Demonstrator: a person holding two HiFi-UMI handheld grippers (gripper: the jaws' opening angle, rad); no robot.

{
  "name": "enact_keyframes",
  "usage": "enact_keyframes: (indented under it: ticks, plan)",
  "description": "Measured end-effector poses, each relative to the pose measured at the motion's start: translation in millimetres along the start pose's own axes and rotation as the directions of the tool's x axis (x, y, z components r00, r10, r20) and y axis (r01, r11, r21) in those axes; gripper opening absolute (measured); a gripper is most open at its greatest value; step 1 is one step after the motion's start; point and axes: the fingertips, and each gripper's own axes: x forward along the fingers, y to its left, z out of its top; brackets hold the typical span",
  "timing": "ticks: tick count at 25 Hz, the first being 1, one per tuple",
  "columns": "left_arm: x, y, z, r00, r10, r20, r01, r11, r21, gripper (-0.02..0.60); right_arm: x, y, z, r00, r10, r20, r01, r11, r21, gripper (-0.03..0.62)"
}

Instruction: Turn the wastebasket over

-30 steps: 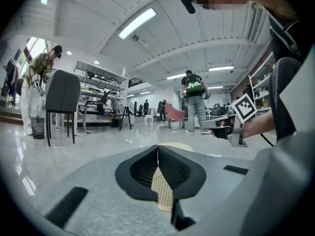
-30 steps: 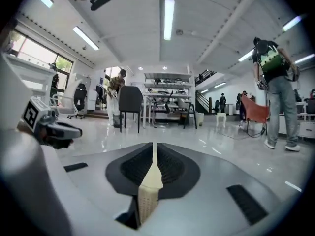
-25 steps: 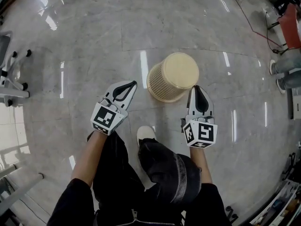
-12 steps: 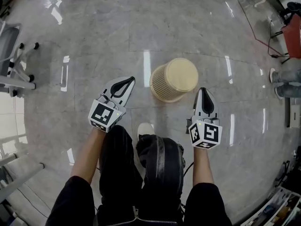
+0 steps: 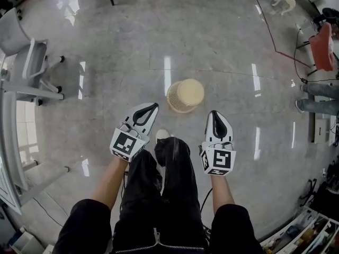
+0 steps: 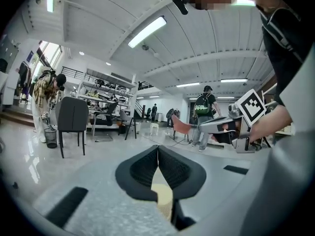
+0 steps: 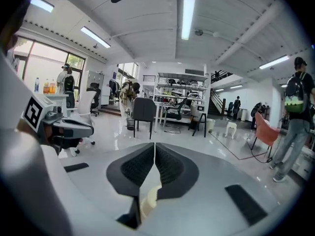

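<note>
The cream mesh wastebasket [image 5: 185, 96] stands on the floor with its solid base facing up. Nothing touches it. My left gripper [image 5: 154, 106] hovers high above the floor, nearer me and left of the basket, shut and empty. My right gripper [image 5: 213, 113] hangs level with it on the basket's right; its jaws have just been closing with nothing between them, and its tips now meet. In the left gripper view the pads [image 6: 170, 168] meet at the tip, and a cream sliver of the basket [image 6: 163, 199] shows below them.
My shoe [image 5: 162, 135] stands just short of the basket. An office chair [image 5: 29, 67] is at the left. A red chair [image 5: 324, 45] and a person's legs [image 5: 318, 97] are at the right, and a cable [image 5: 275, 36] runs across the floor behind.
Both grippers have risen from beside the basket as the person stood up. The basket now looks smaller and farther below, and more of the room shows.
</note>
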Motion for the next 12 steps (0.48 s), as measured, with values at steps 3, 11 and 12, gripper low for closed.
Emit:
enact_keyframes:
  ticks: [3,11,12]
  plan:
    - [-29,-25,73,0.998,0.026,-0.050,-0.027,1.000,-0.014,0.006,-44,11,69,0.999,0.034,-0.021,-0.034,0.999,0.001,0.012]
    - [-129,-81,205,0.997,0.044,-0.070,-0.047,0.998,-0.042,0.006,-151,47,195,0.999,0.038,-0.030,-0.038,0.999,0.000,0.011]
    - [-139,-88,218,0.997,0.039,-0.068,-0.042,0.998,-0.042,0.006,-162,51,204,0.999,0.037,-0.032,-0.037,0.999,0.000,0.011]
